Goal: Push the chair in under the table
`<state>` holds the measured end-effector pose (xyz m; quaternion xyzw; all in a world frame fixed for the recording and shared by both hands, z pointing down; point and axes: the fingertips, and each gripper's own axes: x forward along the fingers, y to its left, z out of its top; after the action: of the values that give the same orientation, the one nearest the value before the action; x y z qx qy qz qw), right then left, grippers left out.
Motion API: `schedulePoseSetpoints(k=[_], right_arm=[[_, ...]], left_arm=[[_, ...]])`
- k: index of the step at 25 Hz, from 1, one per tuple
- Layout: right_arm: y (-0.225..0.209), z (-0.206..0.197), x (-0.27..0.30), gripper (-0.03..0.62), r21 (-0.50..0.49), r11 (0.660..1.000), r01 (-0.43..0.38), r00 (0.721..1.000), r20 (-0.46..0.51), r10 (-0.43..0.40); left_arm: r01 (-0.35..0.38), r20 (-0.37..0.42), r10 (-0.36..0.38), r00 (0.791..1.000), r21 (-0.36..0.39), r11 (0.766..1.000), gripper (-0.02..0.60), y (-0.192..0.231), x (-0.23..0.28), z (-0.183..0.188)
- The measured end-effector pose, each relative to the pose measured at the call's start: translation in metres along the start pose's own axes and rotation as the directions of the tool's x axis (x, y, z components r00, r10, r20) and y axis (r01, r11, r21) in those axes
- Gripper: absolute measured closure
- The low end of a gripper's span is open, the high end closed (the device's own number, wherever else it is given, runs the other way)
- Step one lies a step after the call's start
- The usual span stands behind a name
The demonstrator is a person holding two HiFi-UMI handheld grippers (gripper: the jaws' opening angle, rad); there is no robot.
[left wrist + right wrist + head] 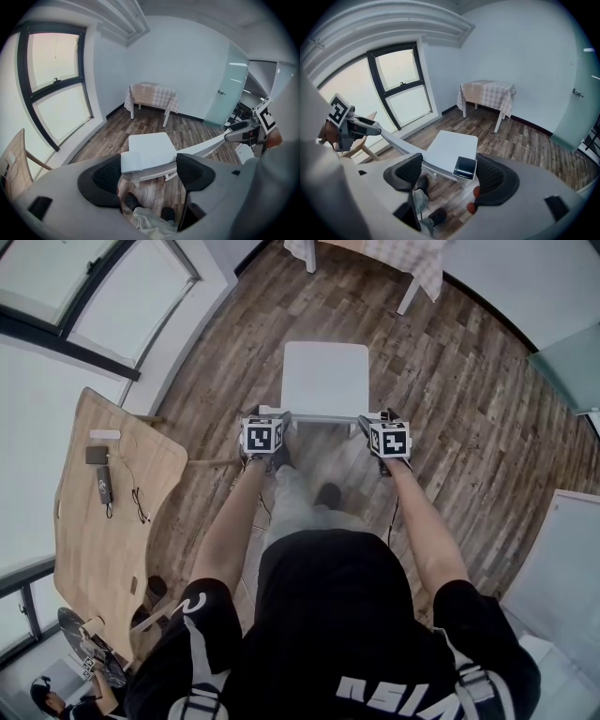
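Currently a white chair [325,376] stands on the wood-plank floor [469,399] directly in front of the person, its seat pointing toward a table [394,254] covered with a checked cloth at the far side of the room. The chair is well apart from that table, with bare floor between them, and no part of it is under the tabletop. The person stands just behind the chair with both arms stretched forward, one gripper at each end of the chair's top rail [323,418]. The left gripper [281,420] has its jaws wide apart. In the left gripper view the rail's left end sits between them, close against the left pad, while the right pad stands clear of it and the rail runs on to the right toward the other gripper. The right gripper [375,423] is likewise spread wide. In the right gripper view the rail's right end, a hollow square tube, lies between the jaws just beside the right pad, and the left pad is well off it. Neither gripper is clamped on the chair. The person's dark shoes [328,493] show on the floor below the rail, behind the chair. A tall window [56,84] with dark frames fills the wall to the left.
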<state>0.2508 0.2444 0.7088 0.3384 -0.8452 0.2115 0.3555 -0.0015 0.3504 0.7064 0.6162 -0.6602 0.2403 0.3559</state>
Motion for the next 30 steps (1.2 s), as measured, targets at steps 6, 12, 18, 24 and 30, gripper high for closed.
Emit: schedulePoseSetpoints(k=[6,12,18,24,30], right_arm=[[0.000,-0.003,-0.001,0.217,0.002,1.000,0.001,1.000,0.006,-0.001],[0.001,-0.001,0.001,0.217,0.008,1.000,0.005,1.000,0.007,-0.005],[0.000,0.002,0.002,0.215,0.020,1.000,0.012,1.000,0.005,-0.012],[0.003,0.005,0.005,0.214,0.029,0.999,0.024,1.000,0.009,-0.024],[0.006,0.009,0.011,0.214,0.041,0.999,0.032,0.999,0.005,-0.032]], left_arm=[[0.029,-0.009,-0.029,1.000,-0.011,1.000,0.218,-0.002,0.001,-0.003],[0.045,-0.012,-0.046,0.999,-0.017,0.999,0.218,0.001,0.003,-0.002],[0.040,-0.011,-0.040,0.999,-0.014,0.999,0.218,0.002,0.004,0.002],[0.038,-0.009,-0.039,0.999,-0.009,0.999,0.217,0.008,0.007,0.005],[0.045,-0.018,-0.045,0.999,-0.002,0.999,0.216,0.016,0.011,0.011]])
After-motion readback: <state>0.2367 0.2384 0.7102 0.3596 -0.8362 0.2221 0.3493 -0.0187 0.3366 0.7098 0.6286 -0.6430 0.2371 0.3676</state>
